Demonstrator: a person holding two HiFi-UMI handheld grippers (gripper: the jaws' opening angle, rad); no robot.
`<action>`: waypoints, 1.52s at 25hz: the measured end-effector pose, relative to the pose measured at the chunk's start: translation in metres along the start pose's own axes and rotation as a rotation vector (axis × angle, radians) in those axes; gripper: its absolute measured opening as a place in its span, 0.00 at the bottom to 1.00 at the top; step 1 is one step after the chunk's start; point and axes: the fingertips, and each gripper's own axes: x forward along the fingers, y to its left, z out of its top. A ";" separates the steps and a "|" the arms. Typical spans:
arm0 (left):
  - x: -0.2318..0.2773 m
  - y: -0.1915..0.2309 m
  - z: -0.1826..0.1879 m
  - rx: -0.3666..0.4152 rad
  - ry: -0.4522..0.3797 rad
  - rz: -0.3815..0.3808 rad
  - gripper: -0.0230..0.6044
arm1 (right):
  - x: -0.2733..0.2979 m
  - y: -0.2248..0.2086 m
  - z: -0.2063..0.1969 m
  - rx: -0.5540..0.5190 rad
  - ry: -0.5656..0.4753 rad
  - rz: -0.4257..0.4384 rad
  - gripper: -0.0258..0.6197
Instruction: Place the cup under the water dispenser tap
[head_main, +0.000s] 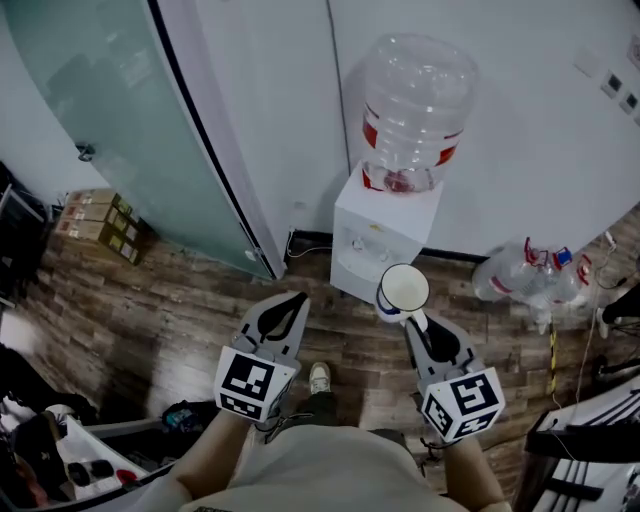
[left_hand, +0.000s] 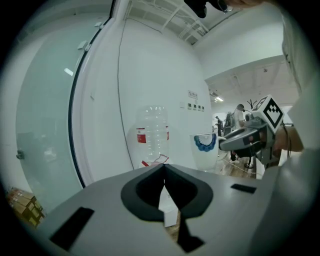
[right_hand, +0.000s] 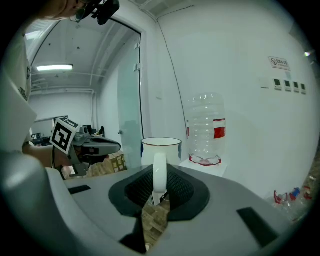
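Note:
A white water dispenser (head_main: 385, 235) stands against the wall with a clear, near-empty bottle (head_main: 415, 110) on top. My right gripper (head_main: 415, 320) is shut on the handle of a white cup (head_main: 403, 289) with a blue pattern; the cup stands upright, just in front of the dispenser's face and apart from it. In the right gripper view the cup (right_hand: 161, 150) rises past the jaws with its handle pinched between them, and the bottle (right_hand: 206, 127) is beyond. My left gripper (head_main: 297, 300) is shut and holds nothing. From the left gripper view the cup (left_hand: 205, 150) shows to the right of the bottle (left_hand: 152, 135).
A frosted glass door (head_main: 120, 130) stands to the dispenser's left, with cardboard boxes (head_main: 100, 225) on the wood floor beside it. Empty water bottles (head_main: 530, 275) lie on the floor at the right. The person's shoe (head_main: 319, 377) shows between the grippers.

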 end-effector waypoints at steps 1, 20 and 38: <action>0.004 0.009 -0.001 0.001 0.003 -0.004 0.05 | 0.010 0.000 0.002 0.001 0.001 -0.003 0.14; 0.092 0.080 -0.048 -0.049 -0.033 -0.029 0.05 | 0.144 -0.036 -0.029 0.072 0.009 -0.058 0.14; 0.196 0.094 -0.184 -0.158 -0.010 0.070 0.05 | 0.265 -0.073 -0.174 0.042 -0.098 0.020 0.14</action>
